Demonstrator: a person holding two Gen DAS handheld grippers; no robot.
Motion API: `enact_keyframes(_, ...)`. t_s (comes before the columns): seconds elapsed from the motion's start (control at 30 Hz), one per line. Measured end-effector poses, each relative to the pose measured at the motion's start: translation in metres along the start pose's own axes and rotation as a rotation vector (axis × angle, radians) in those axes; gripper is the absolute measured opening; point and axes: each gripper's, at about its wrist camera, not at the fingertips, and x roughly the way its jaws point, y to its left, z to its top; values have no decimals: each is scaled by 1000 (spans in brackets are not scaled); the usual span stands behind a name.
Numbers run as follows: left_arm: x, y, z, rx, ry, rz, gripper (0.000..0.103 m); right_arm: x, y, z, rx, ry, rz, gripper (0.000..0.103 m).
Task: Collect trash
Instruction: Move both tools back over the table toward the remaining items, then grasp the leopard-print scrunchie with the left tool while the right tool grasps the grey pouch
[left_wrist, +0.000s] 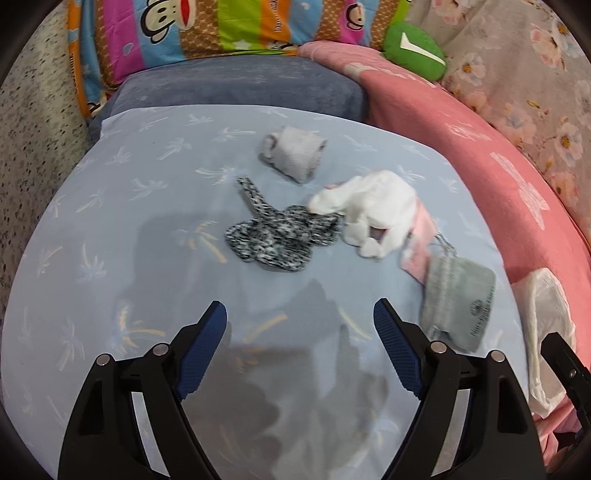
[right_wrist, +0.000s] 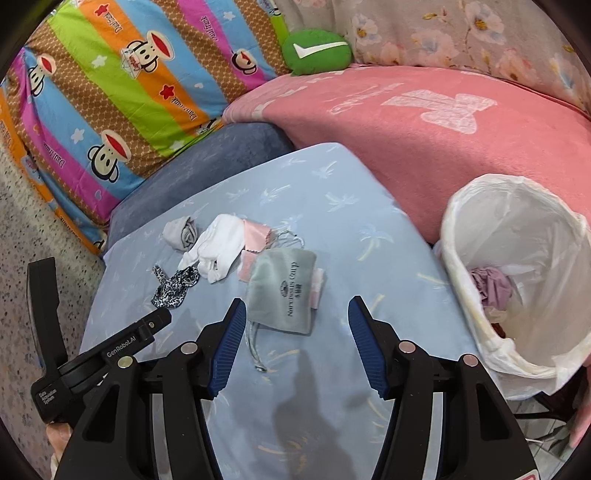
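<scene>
Both grippers, left (left_wrist: 300, 319) and right (right_wrist: 297, 317), are held wide open, empty; the grey pouch (right_wrist: 282, 290) lies just ahead of the right.

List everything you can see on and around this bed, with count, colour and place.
drawstring pouch: one, grey, nearest the right tool
pink cloth: one, pink, partly under the pouch and glove
glove: one, white, beside the pouch
speckled fabric: one, black and white, touching the glove
rolled cloth: one, pale grey, farthest back
bin: one, white liner, right of the blue sheet, trash inside
green cushion: one, far corner
left tool: open, empty
right tool: open, empty
</scene>
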Motion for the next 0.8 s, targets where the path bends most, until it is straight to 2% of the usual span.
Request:
enact_keyframes(0.27, 22, 25, 19, -47, 6, 35, 78, 34, 17, 5, -23, 37, -4, 57)
enact_keyframes(0.6, 48, 21, 35, -37, 15, 28, 78, 68, 15, 14, -4, 63, -22, 56)
enact_keyframes(0.67, 51, 20, 35, -39, 19, 20, 72, 73, 13, 14, 3, 70, -22, 54)
enact_keyframes(0.8, 51, 17, 32, -12, 18, 8, 59, 85, 10, 12, 11, 100, -25, 40)
